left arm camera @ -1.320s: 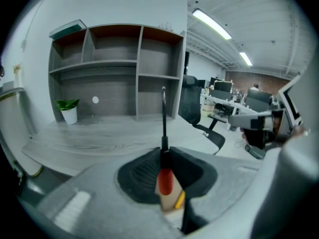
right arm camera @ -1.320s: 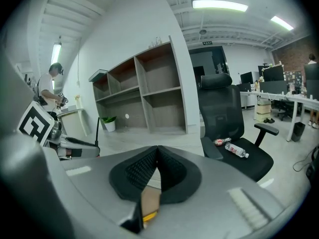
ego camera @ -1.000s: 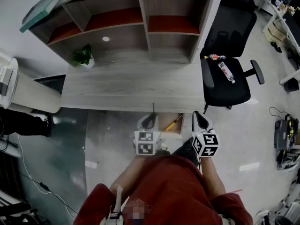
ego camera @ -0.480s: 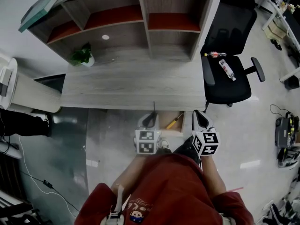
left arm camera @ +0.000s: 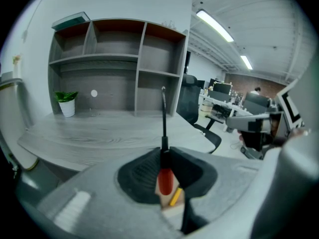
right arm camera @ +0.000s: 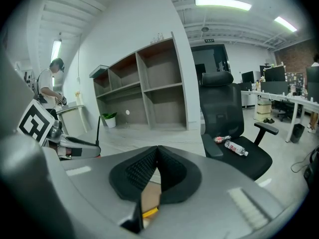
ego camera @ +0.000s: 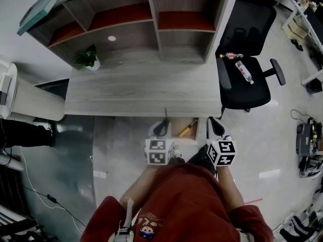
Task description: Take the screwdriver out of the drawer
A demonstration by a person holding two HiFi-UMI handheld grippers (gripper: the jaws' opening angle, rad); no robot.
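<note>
Two screwdrivers showed: your left gripper (left arm camera: 163, 156) clamped the red-handled screwdriver (left arm camera: 165, 180), a yellow-handled screwdriver (ego camera: 186, 130) lay in the drawer (ego camera: 190, 138), and your right gripper (right arm camera: 158, 151) was closed on nothing.

We list: pale wooden desk (ego camera: 141, 92); wooden shelf unit (ego camera: 153, 14) on its rear; potted green plant (ego camera: 88, 59) on its left; black office chair (ego camera: 247, 97) to its right; yellow-handled screwdriver (ego camera: 187, 131) in the open drawer (ego camera: 191, 139) below its front edge.
</note>
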